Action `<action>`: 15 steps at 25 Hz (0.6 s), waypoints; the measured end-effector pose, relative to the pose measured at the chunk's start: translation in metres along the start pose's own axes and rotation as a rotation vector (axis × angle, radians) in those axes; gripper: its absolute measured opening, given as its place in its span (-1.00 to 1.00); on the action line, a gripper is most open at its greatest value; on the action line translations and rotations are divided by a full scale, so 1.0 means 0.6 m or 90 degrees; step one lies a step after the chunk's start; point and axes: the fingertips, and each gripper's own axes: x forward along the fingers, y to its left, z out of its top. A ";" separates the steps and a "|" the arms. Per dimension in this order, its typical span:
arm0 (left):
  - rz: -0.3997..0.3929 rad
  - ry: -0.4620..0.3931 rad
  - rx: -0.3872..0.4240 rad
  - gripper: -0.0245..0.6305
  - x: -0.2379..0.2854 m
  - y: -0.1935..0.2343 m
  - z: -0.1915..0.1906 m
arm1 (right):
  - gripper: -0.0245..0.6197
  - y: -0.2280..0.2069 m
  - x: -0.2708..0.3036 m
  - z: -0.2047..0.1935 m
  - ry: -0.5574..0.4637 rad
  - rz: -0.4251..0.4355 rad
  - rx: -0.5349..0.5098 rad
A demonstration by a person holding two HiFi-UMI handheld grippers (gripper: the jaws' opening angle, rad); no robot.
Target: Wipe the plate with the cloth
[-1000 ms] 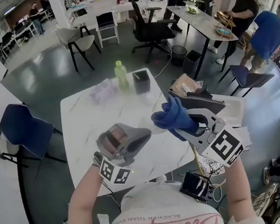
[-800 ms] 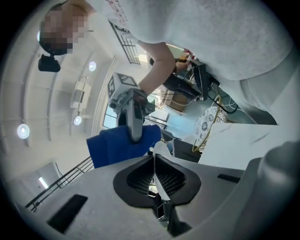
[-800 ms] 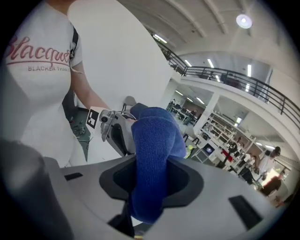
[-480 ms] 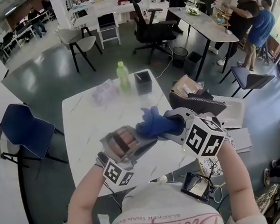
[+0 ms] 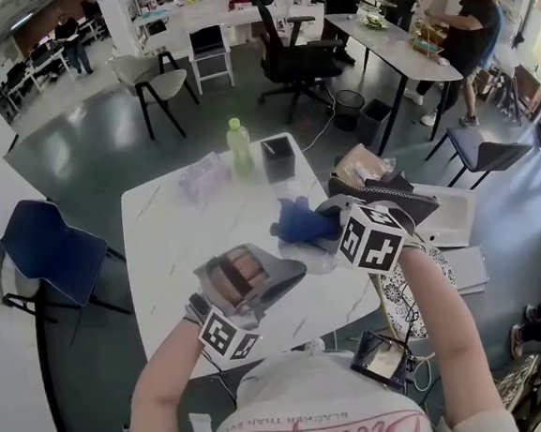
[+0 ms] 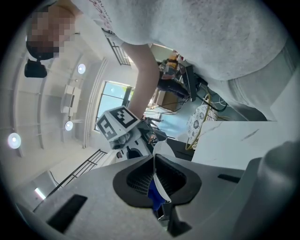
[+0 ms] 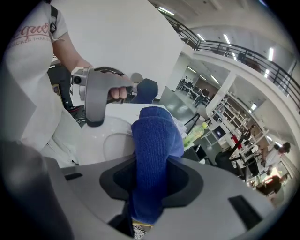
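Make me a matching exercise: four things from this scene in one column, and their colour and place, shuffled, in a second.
1 cloth
2 plate
3 bottle
4 box

A green, standing upright
B white, rim clamped in the left gripper
C black, next to the bottle
D blue, clamped in the right gripper

Pairs: 1-D, 2-B, 3-A, 4-C.

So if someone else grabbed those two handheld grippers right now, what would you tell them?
Left gripper: shut on the rim of the round white plate, at the white marble table's near side.
Right gripper: shut on the blue knitted cloth, hanging just over the plate; contact unclear.
Done: both things gripped.
To do: wipe the plate's face.
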 end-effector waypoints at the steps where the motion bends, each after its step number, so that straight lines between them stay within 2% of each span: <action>1: -0.002 0.000 -0.001 -0.89 -0.001 -0.001 -0.001 | -0.54 -0.002 0.010 -0.007 0.005 0.006 0.008; 8: -0.013 0.011 -0.007 -0.89 -0.007 -0.009 -0.008 | -0.54 -0.019 0.065 -0.049 0.021 0.018 0.071; 12: -0.011 0.015 -0.014 -0.89 -0.008 -0.010 -0.010 | -0.54 -0.037 0.091 -0.086 0.030 -0.015 0.105; 15: 0.004 0.023 -0.038 -0.89 -0.013 -0.003 -0.014 | -0.54 -0.050 0.098 -0.120 0.037 -0.048 0.157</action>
